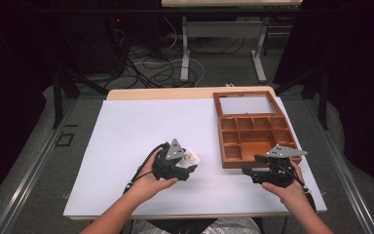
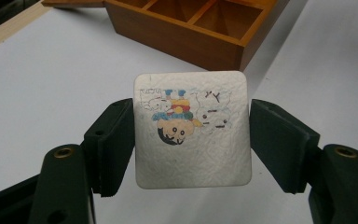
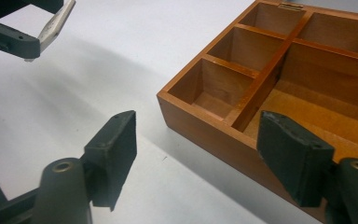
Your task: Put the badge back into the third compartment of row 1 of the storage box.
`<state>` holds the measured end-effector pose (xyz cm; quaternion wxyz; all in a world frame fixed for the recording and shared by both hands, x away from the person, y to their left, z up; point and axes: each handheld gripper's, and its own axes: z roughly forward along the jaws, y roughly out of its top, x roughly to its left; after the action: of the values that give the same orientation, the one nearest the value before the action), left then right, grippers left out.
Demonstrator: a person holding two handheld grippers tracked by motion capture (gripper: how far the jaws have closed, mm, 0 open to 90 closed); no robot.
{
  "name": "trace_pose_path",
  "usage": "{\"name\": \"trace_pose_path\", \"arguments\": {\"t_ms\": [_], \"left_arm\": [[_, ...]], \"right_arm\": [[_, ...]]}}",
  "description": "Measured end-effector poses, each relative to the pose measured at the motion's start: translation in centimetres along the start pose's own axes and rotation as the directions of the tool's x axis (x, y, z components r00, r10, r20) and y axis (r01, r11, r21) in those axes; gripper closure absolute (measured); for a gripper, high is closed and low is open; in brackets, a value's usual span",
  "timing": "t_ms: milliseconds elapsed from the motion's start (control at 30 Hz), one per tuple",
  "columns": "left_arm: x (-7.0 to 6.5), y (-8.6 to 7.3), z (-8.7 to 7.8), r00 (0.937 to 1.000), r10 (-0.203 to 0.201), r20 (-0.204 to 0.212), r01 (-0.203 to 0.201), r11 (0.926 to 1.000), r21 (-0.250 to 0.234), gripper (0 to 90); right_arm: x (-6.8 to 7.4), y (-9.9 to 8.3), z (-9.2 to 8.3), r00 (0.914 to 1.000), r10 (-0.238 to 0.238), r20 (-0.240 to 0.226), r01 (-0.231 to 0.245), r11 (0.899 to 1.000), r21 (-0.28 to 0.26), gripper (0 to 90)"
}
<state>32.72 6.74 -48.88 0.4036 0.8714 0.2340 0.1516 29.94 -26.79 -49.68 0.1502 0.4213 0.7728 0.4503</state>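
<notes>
Left of the wooden box, the left gripper clamps a cartoon-printed square tile by its edges above the desk. The right gripper gapes empty beside the box's near corner. That edge-only pinch could let the tile slip.

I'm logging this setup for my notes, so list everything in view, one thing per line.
Square tile: one, white with a coloured cartoon drawing, clamped by its two side edges in the left gripper, above the sheet.
Wooden box: one, brown, compartments empty, lid open, right side of the table.
Sheet: one, white, covering the table.
Table: one, light wood edge at the far side.
Left gripper: one, black, shut on the tile.
Right gripper: one, black, open, nothing between its jaws, beside the box's near corner.
</notes>
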Motion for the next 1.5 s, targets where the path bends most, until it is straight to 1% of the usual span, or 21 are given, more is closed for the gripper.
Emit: {"name": "trace_pose_path", "arguments": {"t_ms": [100, 200, 333, 367, 400, 467, 533, 633, 700, 733, 767, 867, 900, 1000, 1133, 1167, 1300, 1367, 1400, 1467, 1500], "left_arm": [[-0.6, 0.0, 0.2, 0.9999, 0.010, -0.003, -0.010, 0.9996, -0.027, 33.4], [-1.0, 0.0, 0.3, 0.9998, 0.022, 0.005, -0.021, 0.9991, -0.036, 33.4], [-1.6, -0.1, 0.6, 0.9993, 0.033, 0.021, -0.032, 0.9989, -0.033, 33.4], [-1.5, -0.1, 0.5, 0.9983, 0.055, 0.018, -0.055, 0.9983, -0.021, 33.4], [-1.8, -0.2, 0.7, 0.9990, 0.039, 0.020, -0.039, 0.9988, -0.032, 33.4], [-2.0, -0.3, 0.8, 0.9990, 0.039, 0.023, -0.039, 0.9985, -0.038, 33.4], [-2.0, -0.4, 0.8, 0.9981, 0.057, 0.023, -0.056, 0.9979, -0.032, 33.4], [-2.2, -0.5, 1.0, 0.9986, 0.047, 0.022, -0.046, 0.9980, -0.044, 33.4], [-2.2, -0.6, 1.0, 0.9979, 0.059, 0.025, -0.058, 0.9976, -0.038, 33.4], [-2.4, -0.7, 1.1, 0.9985, 0.048, 0.026, -0.046, 0.9978, -0.048, 33.4], [-2.4, -0.7, 1.1, 0.9985, 0.049, 0.025, -0.048, 0.9977, -0.047, 33.4], [-2.4, -0.9, 1.1, 0.9973, 0.069, 0.024, -0.068, 0.9969, -0.040, 33.4], [-2.6, -0.9, 1.2, 0.9983, 0.052, 0.024, -0.051, 0.9972, -0.054, 33.4], [-2.5, -1.0, 1.2, 0.9973, 0.068, 0.027, -0.067, 0.9967, -0.046, 33.4], [-2.8, -1.2, 1.4, 0.9978, 0.055, 0.036, -0.053, 0.9971, -0.055, 33.4], [-2.8, -1.2, 1.4, 0.9970, 0.069, 0.034, -0.067, 0.9967, -0.045, 33.4], [-3.1, -1.2, 1.4, 0.9971, 0.066, 0.038, -0.063, 0.9962, -0.060, 33.4], [-3.1, -1.2, 1.4, 0.9968, 0.071, 0.038, -0.068, 0.9956, -0.064, 33.4], [-3.1, -1.1, 1.4, 0.9957, 0.085, 0.038, -0.082, 0.9948, -0.060, 33.4], [-3.3, -1.1, 1.4, 0.9957, 0.080, 0.045, -0.078, 0.9954, -0.057, 33.4], [-3.3, -1.1, 1.4, 0.9953, 0.086, 0.045, -0.084, 0.9950, -0.054, 33.4]], "right_arm": [[0.2, 0.4, 0.0, 0.9997, 0.019, -0.018, -0.018, 1.000, 0.013, 32.0], [0.5, 0.9, 0.2, 0.9990, 0.033, -0.031, -0.033, 0.999, 0.018, 33.4], [0.8, 1.6, 0.5, 0.9972, 0.049, -0.056, -0.048, 0.999, 0.022, 34.6], [0.9, 1.7, 0.6, 0.9957, 0.060, -0.070, -0.058, 0.998, 0.031, 34.7], [0.9, 1.9, 0.7, 0.9952, 0.058, -0.079, -0.056, 0.998, 0.027, 34.7], [1.1, 2.2, 0.9, 0.9942, 0.063, -0.086, -0.060, 0.997, 0.044, 34.7], [1.2, 2.5, 1.2, 0.9932, 0.060, -0.100, -0.055, 0.997, 0.054, 34.6], [1.5, 3.1, 1.5, 0.9935, 0.044, -0.105, -0.039, 0.998, 0.046, 33.5], [1.7, 3.5, 1.8, 0.9911, 0.044, -0.126, -0.039, 0.998, 0.045, 33.5], [1.8, 3.6, 1.9, 0.9899, 0.053, -0.131, -0.046, 0.998, 0.052, 33.5], [2.0, 3.8, 2.1, 0.9876, 0.079, -0.136, -0.071, 0.995, 0.064, 33.5], [2.3, 4.2, 2.6, 0.9809, 0.120, -0.154, -0.108, 0.991, 0.083, 33.9], [2.3, 4.3, 2.9, 0.9772, 0.136, -0.163, -0.122, 0.988, 0.092, 35.9], [2.3, 4.5, 3.7, 0.9614, 0.176, -0.211, -0.154, 0.981, 0.117, 39.1], [2.4, 4.8, 4.7, 0.9399, 0.228, -0.254, -0.191, 0.968, 0.163, 42.0], [2.3, 4.8, 5.0, 0.9350, 0.236, -0.264, -0.195, 0.965, 0.175, 42.5], [2.5, 5.0, 5.8, 0.9039, 0.293, -0.311, -0.225, 0.945, 0.237, 43.4], [2.6, 5.1, 6.2, 0.8926, 0.311, -0.326, -0.234, 0.938, 0.254, 43.6], [2.6, 5.1, 6.4, 0.8901, 0.316, -0.329, -0.235, 0.936, 0.263, 43.7], [2.7, 5.0, 6.8, 0.8798, 0.330, -0.343, -0.246, 0.932, 0.265, 43.7], [2.6, 5.0, 7.0, 0.8733, 0.340, -0.349, -0.247, 0.926, 0.285, 43.7]]}}
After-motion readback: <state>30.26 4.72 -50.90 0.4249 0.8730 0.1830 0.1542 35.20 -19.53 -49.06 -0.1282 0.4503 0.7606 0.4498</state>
